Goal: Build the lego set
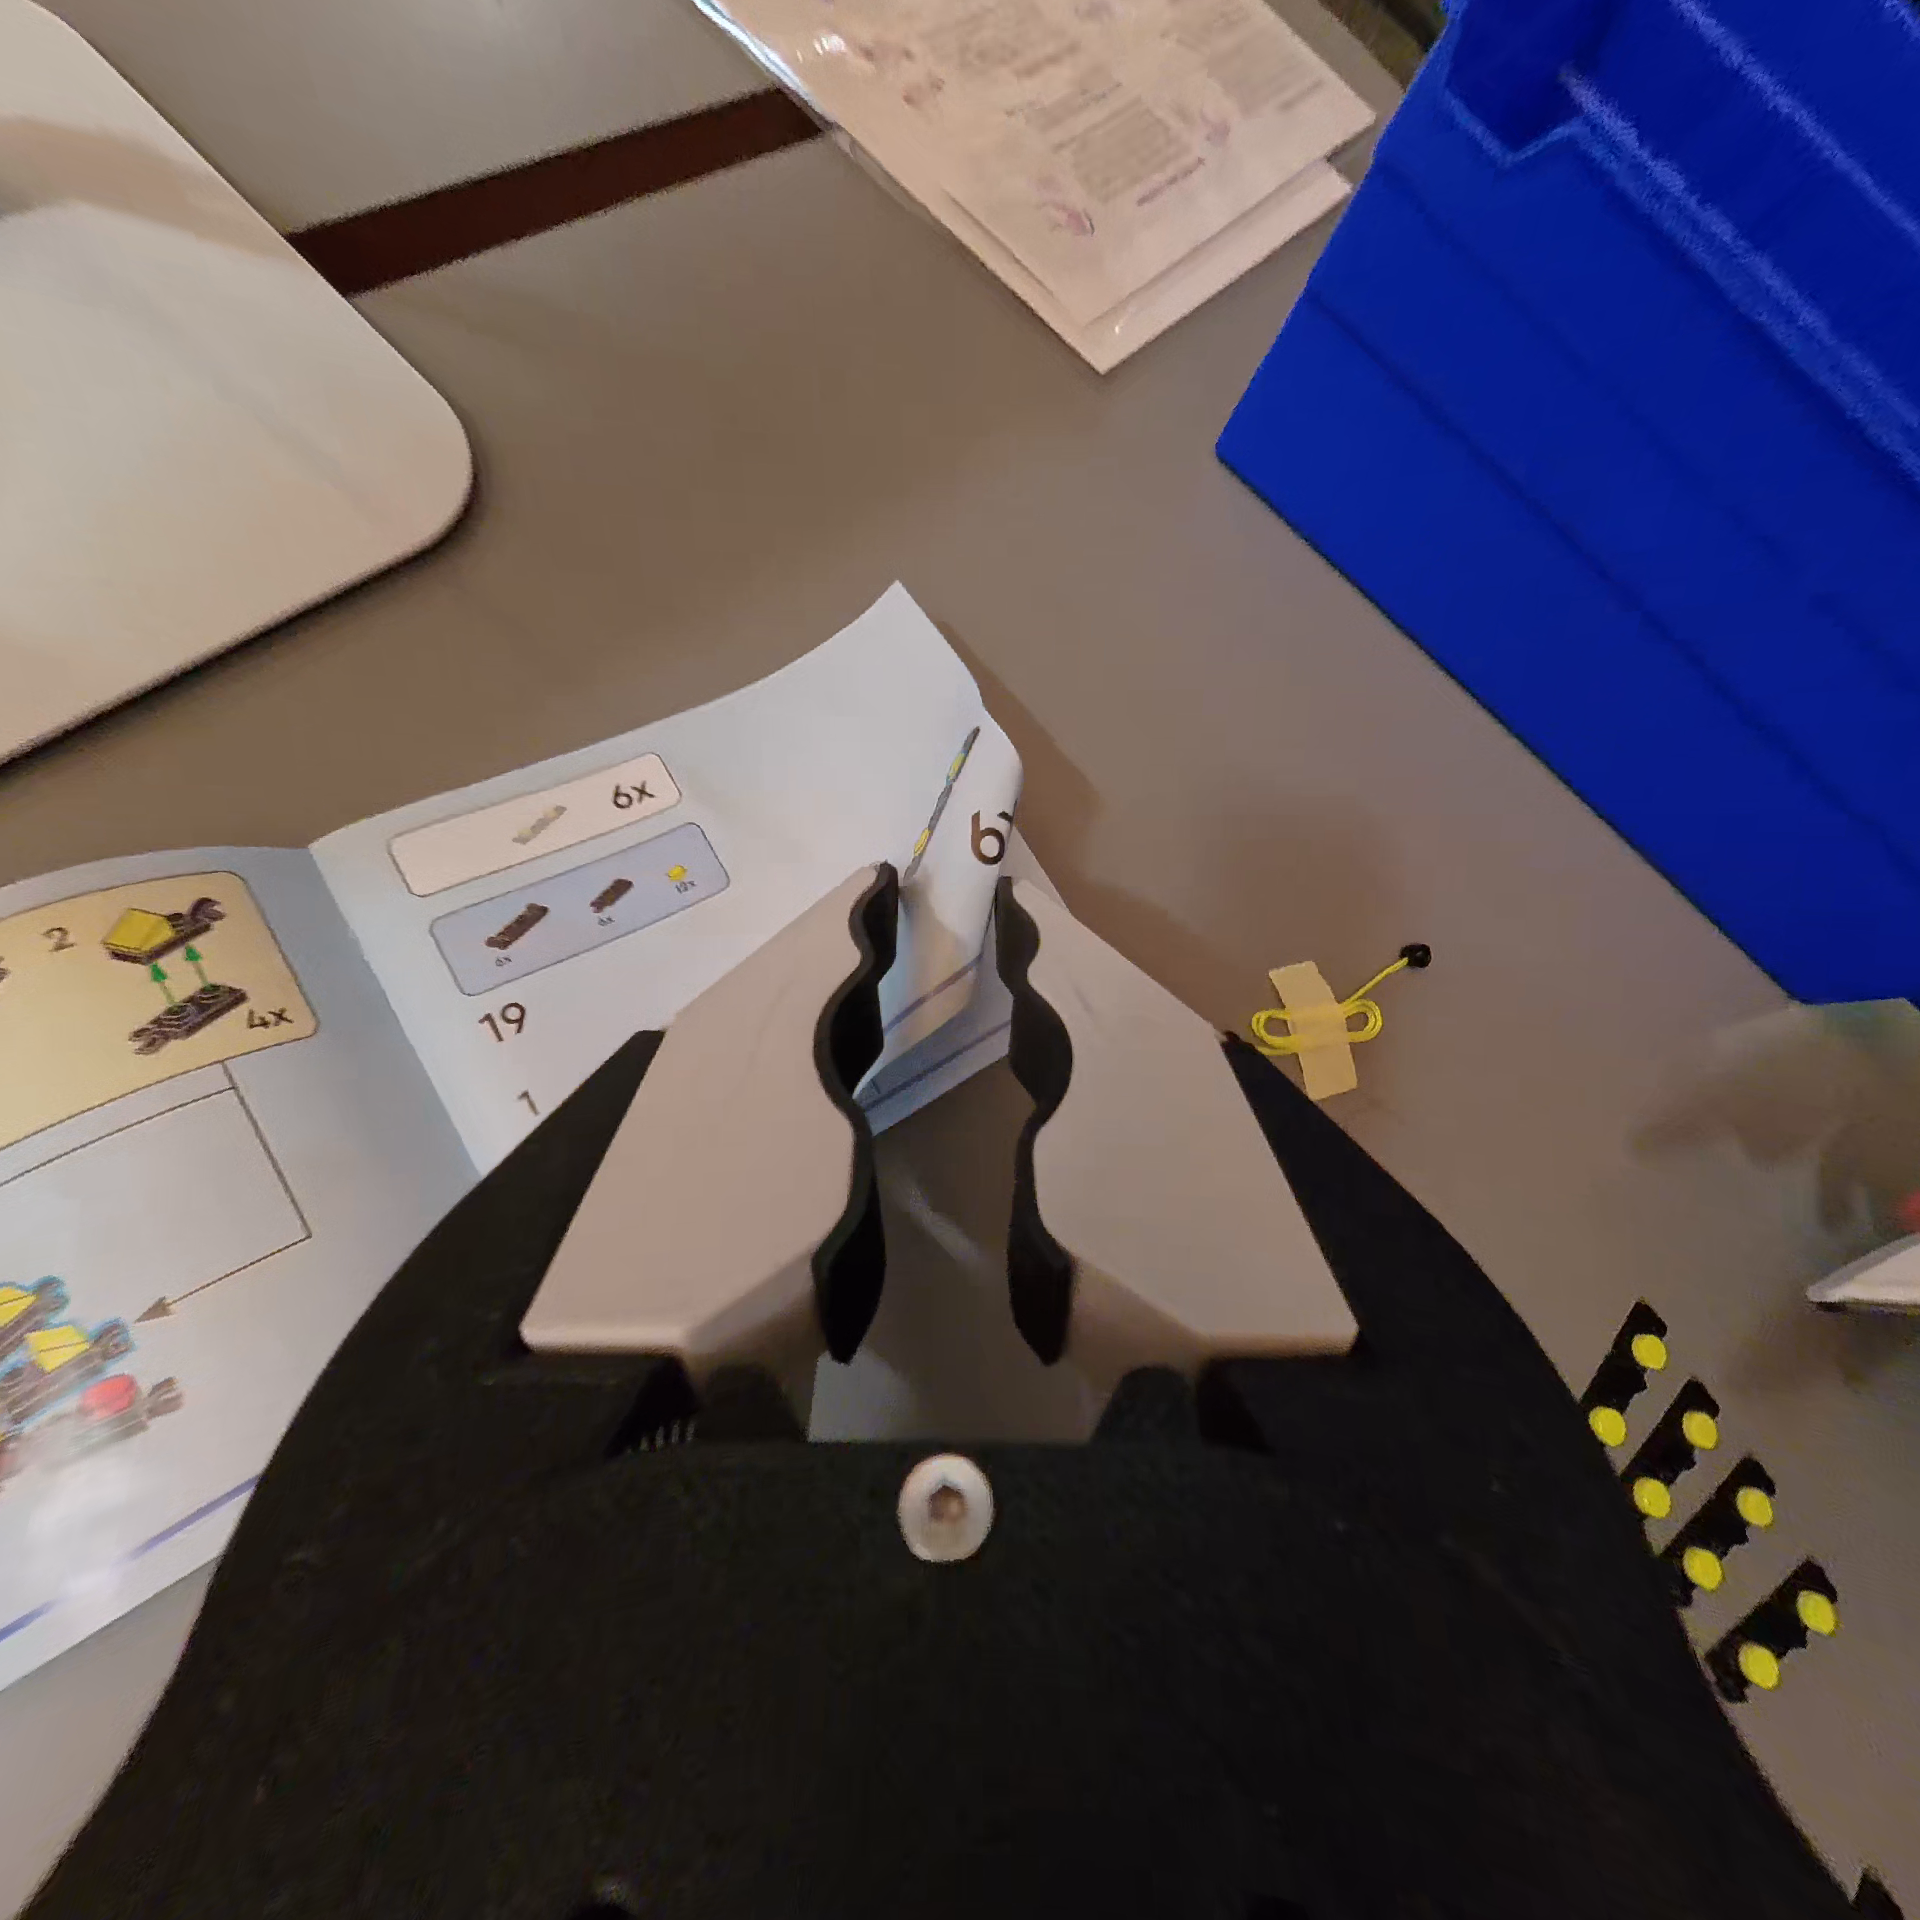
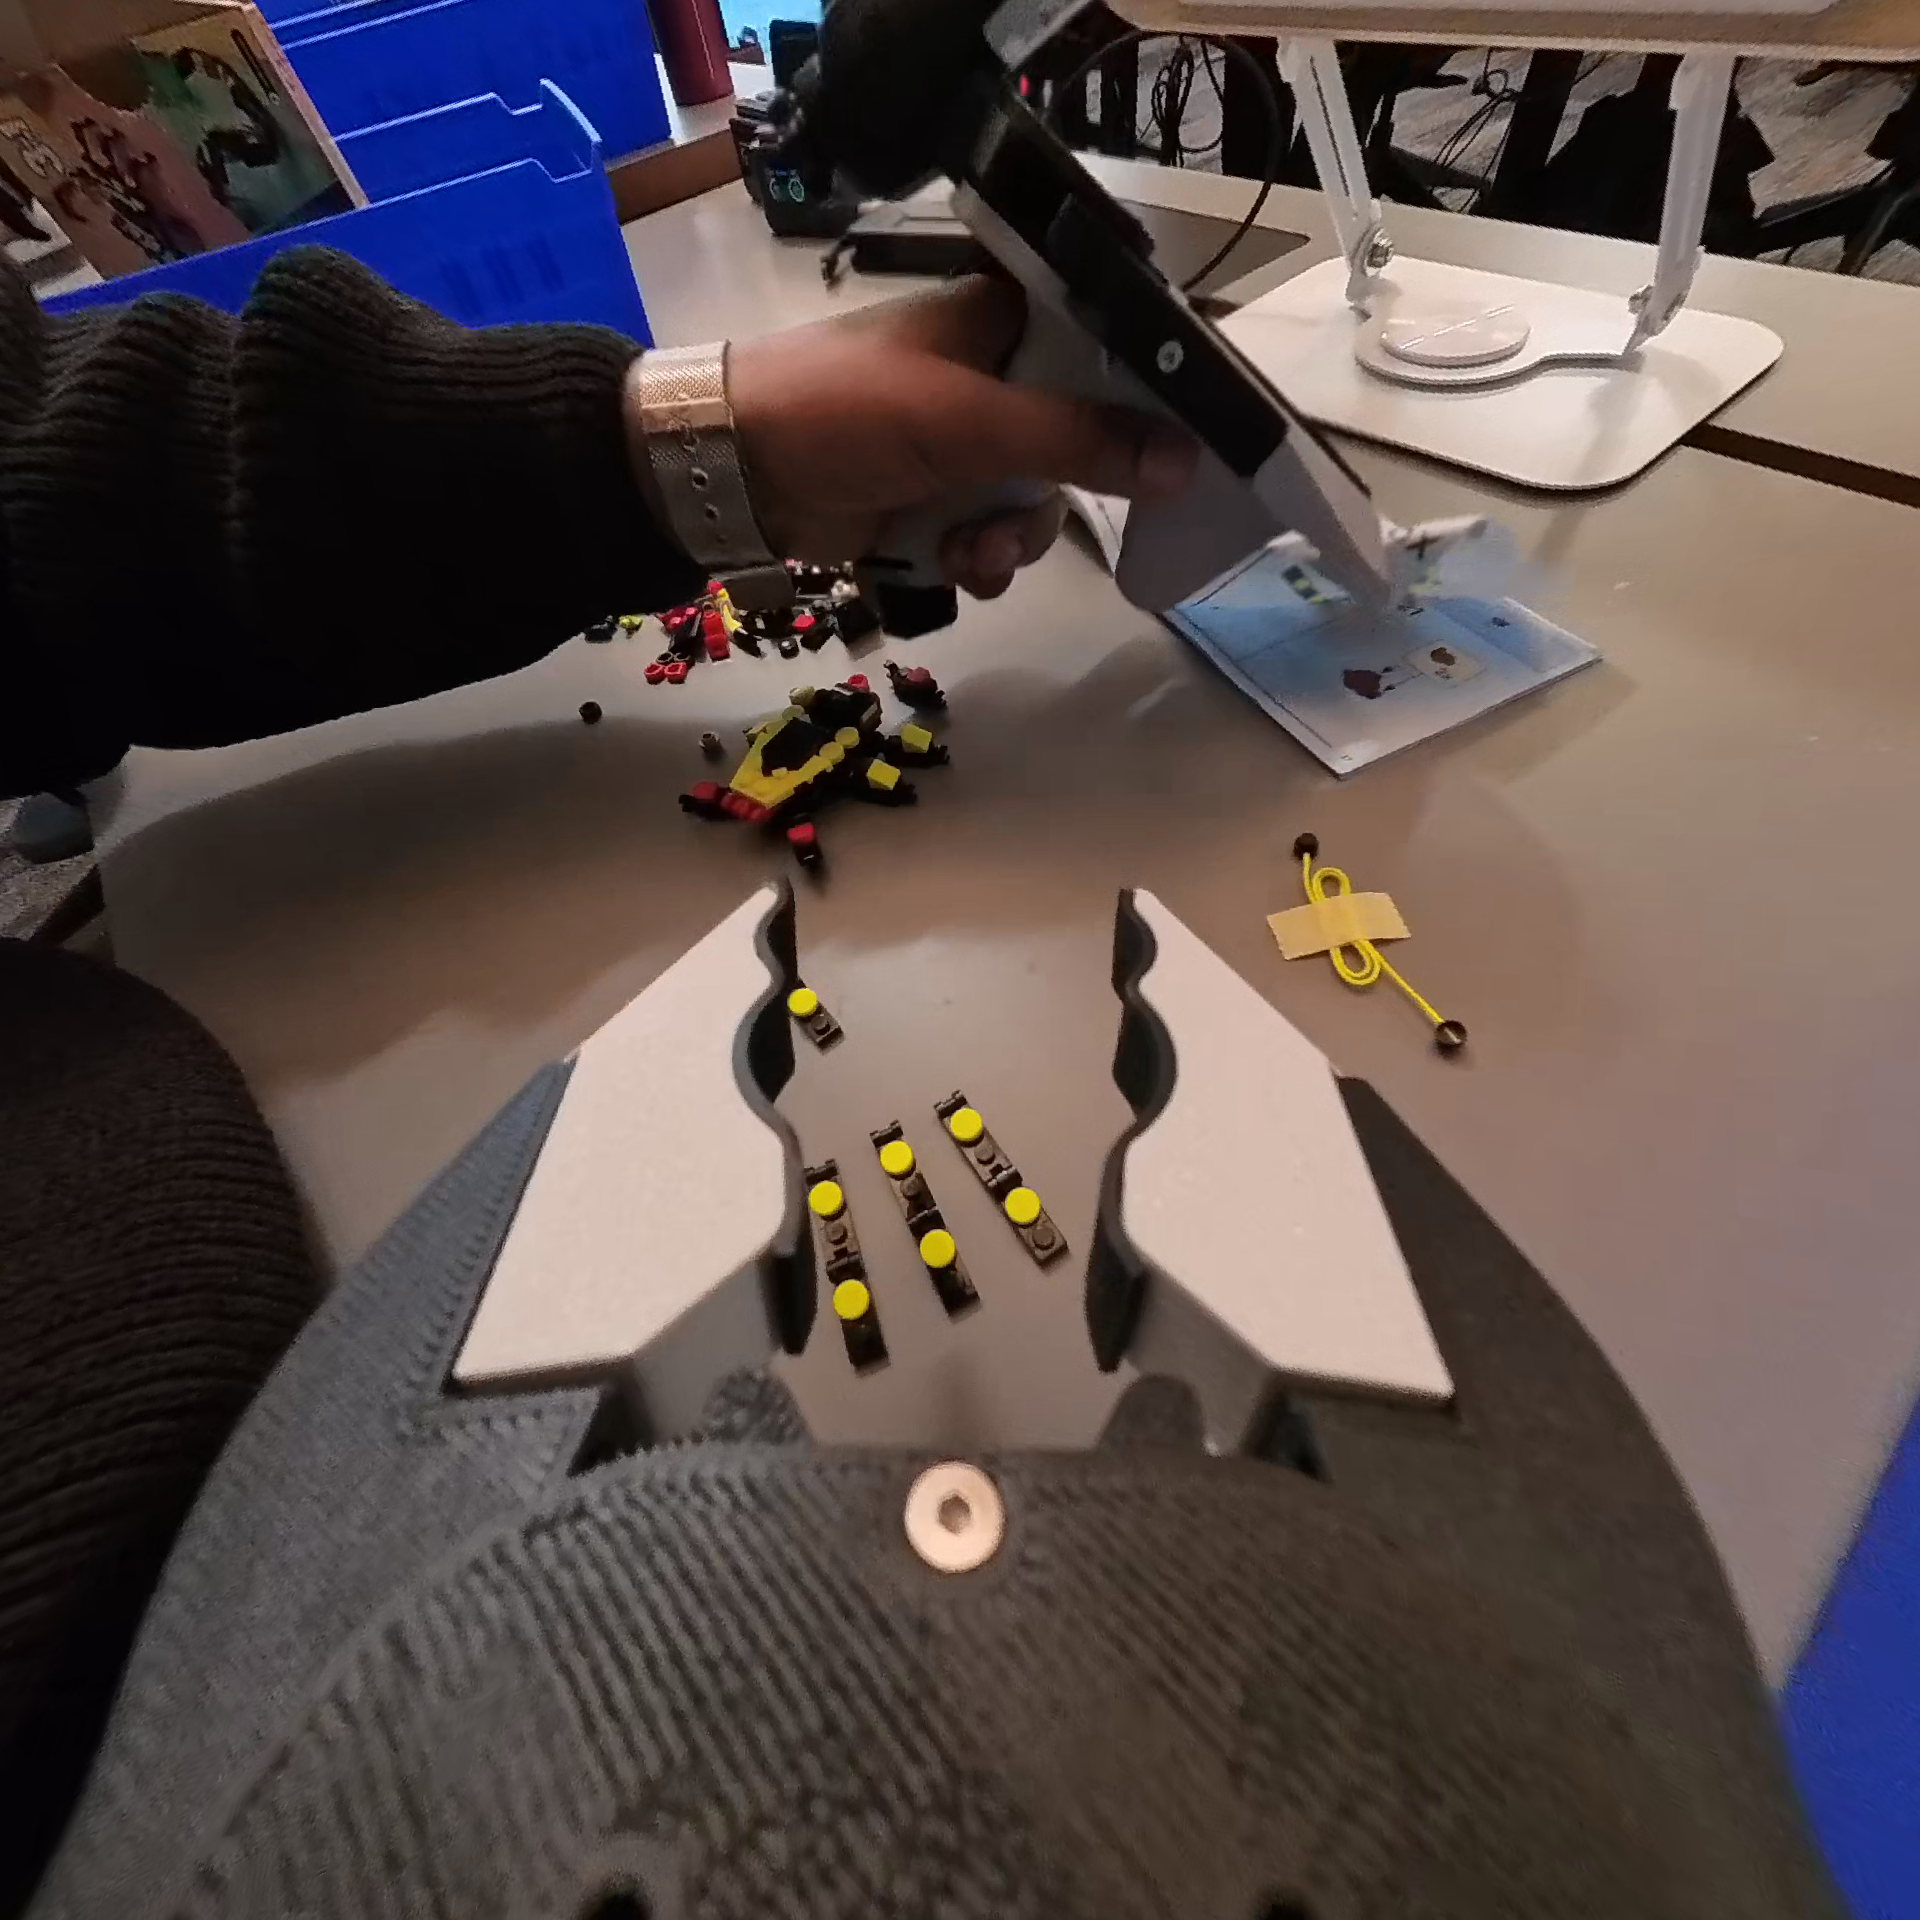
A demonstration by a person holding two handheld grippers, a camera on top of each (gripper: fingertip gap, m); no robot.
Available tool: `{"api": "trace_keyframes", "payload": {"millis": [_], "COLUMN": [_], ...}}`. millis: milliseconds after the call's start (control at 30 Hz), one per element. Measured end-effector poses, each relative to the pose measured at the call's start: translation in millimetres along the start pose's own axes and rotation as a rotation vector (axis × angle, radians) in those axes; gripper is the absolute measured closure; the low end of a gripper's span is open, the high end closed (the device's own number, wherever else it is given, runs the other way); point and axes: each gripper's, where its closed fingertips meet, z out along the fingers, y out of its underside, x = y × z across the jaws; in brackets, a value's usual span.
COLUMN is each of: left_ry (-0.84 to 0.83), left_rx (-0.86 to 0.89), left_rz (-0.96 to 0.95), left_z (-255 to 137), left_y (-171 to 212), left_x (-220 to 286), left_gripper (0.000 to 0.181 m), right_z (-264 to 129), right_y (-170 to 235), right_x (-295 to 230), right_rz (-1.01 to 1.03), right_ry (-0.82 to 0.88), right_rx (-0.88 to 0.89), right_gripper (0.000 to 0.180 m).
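Counting four black strips (image 2: 902, 1210) here.

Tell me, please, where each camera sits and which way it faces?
Left wrist view: on the left tool, angled down at the instruction booklet, a curled page between its fingers.
Right wrist view: on the right tool, looking across the table at black-and-yellow strips, with the person's left hand and sleeve showing.
Shared: booklet, yellow string, strips.
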Motion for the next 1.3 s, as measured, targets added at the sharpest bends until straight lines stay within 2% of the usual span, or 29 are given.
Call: {"api": "trace_keyframes", "payload": {"millis": [233,400,533,600,733,833,900,967,1067,1167,1300], "left_ry": [0.045,-0.007,-0.079,-0.149,-0.289,-0.332,-0.317,-0.223,-0.139,-0.184,-0.191], "left_rx": [0.202,0.268,0.266,0.247,0.251,0.330,0.311,0.267,0.108,0.021,-0.023], "left_rz": [-0.209,-0.352,-0.390,-0.398,-0.427,-0.366,-0.248,-0.126,-0.047,-0.058,-0.142], "left_z": [-38.8,-74.2,-94.8,-102.7,-123.0,-139.1,-132.6,-113.0,-73.0,-51.0,-50.1], "left_y": [-28.5,-21.2,-5.9,5.4,21.1,10.5,1.7,-5.5,9.9,25.9,40.1], "left_x": [-30.8,-76.7,-105.5,-123.6,-160.2,-159.2,-134.7,-94.6,-58.3,-68.0,-84.2], "left_gripper": [0.173,0.172,0.170,0.164,0.140,0.129,0.130,0.132,0.135,0.140,0.139], "right_z": [-0.2,0.7,3.4,5.6,10.8,12.4,13.0,13.3,13.6,11.6,9.1], "right_y": [5.9,8.1,9.9,9.2,7.6,8.1,7.9,7.5,7.5,6.6,6.2], "right_x": [10.1,16.2,17.4,14.6,9.0,10.6,13.1,15.0,16.2,16.5,18.2], "right_rz": [-0.004,0.020,0.013,0.007,0.016,0.023,0.026,0.030,0.033,0.022,0.007], "right_ry": [0.041,0.055,0.067,0.056,0.031,0.039,0.050,0.057,0.062,0.071,0.083], "right_rx": [-0.023,-0.027,-0.039,-0.036,-0.029,-0.031,-0.031,-0.030,-0.031,-0.028,-0.026], "right_gripper": [0.119,0.120,0.121,0.121,0.121,0.122,0.122,0.123,0.123,0.123,0.124]}}
